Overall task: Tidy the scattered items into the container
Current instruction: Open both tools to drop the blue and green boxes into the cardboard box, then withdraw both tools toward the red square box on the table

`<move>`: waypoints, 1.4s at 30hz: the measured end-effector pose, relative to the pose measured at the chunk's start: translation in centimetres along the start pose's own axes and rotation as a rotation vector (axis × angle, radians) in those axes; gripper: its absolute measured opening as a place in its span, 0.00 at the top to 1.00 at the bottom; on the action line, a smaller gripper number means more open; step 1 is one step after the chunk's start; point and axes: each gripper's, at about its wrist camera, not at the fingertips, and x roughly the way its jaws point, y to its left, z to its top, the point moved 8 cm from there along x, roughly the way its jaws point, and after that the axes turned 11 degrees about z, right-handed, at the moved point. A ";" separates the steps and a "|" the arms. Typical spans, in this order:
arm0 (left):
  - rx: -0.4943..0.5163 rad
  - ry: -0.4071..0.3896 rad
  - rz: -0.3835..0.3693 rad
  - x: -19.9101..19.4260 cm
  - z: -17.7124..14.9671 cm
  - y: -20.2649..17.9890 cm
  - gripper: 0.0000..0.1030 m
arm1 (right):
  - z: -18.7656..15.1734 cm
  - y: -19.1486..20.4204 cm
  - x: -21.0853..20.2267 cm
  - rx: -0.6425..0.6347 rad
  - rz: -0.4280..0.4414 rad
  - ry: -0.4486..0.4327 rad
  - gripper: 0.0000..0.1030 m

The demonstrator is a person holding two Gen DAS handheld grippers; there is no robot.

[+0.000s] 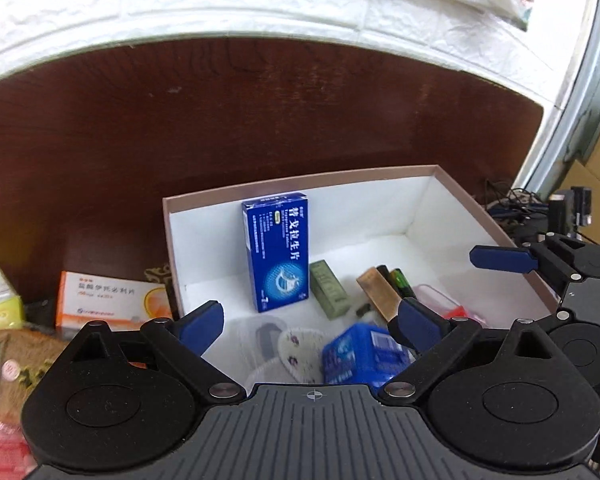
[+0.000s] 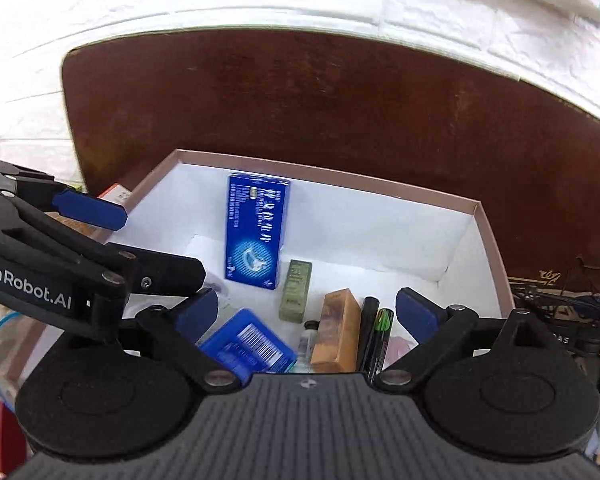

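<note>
**Both tools spread wide above the half-filled box**

Left wrist view: the left tool [image 1: 310, 322] hangs with its blue pads wide apart and nothing between them, above the near part of the open box [image 1: 300, 180], which sits on the dark brown worktop [image 1: 220, 120]. A blue medicine carton [image 1: 277, 251] leans against the box's back wall. On the floor of the box lie a green packet [image 1: 329, 289], a tan box [image 1: 379, 295] and a small blue pack [image 1: 364, 354], blurred. An orange-and-white carton [image 1: 108, 302] lies on the worktop just left of the box, outside it.

Right wrist view: the right tool [image 2: 306, 316] is likewise spread wide and holds nothing, over the same box [image 2: 492, 240]. The left tool [image 2: 90, 210] reaches in from the left.
</note>
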 end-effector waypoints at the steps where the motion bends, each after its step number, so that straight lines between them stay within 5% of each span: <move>1: 0.000 -0.005 -0.001 -0.7 -0.3 0.1 0.03 | 0.0 0.6 -0.5 -0.008 0.000 -0.002 0.05; 10: 0.002 -0.061 0.008 -8.0 -4.7 1.4 0.01 | -1.5 6.8 -6.2 -0.118 -0.016 -0.055 0.05; 18: 0.014 -0.143 0.059 -15.0 -13.7 3.5 0.00 | -7.7 13.7 -9.6 -0.109 0.059 -0.164 0.03; 27: -0.212 -0.017 0.010 -15.3 -24.5 8.7 0.01 | -15.9 19.9 -7.1 0.041 0.188 -0.113 0.02; 42: -0.023 -0.003 -0.036 -10.5 -20.8 8.6 0.05 | -15.7 25.2 -3.1 -0.146 0.233 -0.054 0.03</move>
